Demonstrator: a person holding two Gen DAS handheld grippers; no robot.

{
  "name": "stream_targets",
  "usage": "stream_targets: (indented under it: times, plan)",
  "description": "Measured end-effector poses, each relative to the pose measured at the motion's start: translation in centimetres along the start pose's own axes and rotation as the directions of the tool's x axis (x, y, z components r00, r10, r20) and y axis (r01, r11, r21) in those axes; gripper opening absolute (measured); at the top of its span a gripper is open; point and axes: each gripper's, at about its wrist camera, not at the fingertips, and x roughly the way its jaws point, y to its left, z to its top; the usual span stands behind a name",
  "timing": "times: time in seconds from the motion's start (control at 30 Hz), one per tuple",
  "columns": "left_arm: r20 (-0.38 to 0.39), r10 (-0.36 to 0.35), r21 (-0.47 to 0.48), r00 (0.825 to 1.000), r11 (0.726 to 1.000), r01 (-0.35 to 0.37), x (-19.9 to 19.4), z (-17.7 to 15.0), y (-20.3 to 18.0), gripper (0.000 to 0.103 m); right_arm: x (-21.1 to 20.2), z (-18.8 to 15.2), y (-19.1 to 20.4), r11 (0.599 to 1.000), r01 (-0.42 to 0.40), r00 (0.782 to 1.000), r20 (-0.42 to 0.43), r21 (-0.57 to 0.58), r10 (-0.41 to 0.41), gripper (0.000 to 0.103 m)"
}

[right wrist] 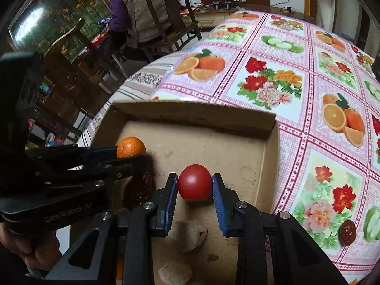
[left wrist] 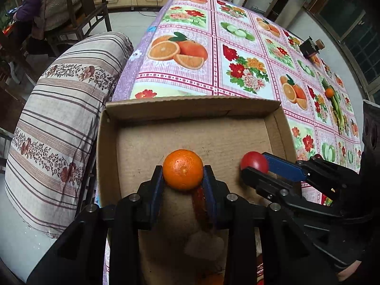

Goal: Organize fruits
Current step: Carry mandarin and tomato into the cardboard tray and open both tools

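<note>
The left tongs [left wrist: 182, 178] are clamped on a round orange mandarin [left wrist: 182, 169], and the right tongs [right wrist: 194, 187] pinch a smooth red tomato-like fruit [right wrist: 194, 182]. Both are closed only as far as the fruit allows and hang over the shallow brown cardboard box [right wrist: 190, 116] at the near left edge of the floral oilcloth counter [right wrist: 296, 71]. Pale lumpy pieces [right wrist: 190, 235] and a dark reddish fruit [right wrist: 139, 190] already lie on the box floor. Each fruit should be lowered onto bare cardboard, well apart, and released gently so neither rolls. Another small orange [left wrist: 329, 92] waits far right.
</note>
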Motion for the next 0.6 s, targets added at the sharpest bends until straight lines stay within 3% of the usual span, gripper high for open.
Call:
stream_targets:
  times: [0.23,0.33,0.6]
  plan:
    - [-0.015,-0.007,0.009,1.0,1.0,0.007,0.4,-0.4,0.0,0.031,0.3,0.0,-0.1,1.0,-0.002,1.0,-0.008,0.001,0.002,0.036]
    - [-0.018,-0.012,0.006,1.0,1.0,0.012,0.1,-0.4,0.0,0.033,-0.4,0.0,-0.1,1.0,0.0,1.0,0.006,0.001,0.0,0.044]
    - [0.03,-0.032,0.019,0.999,0.999,0.031,-2.2,-0.5,-0.8,0.037,-4.2,-1.3,-0.9,1.0,-0.007,0.997,0.072,0.029,0.005,0.044]
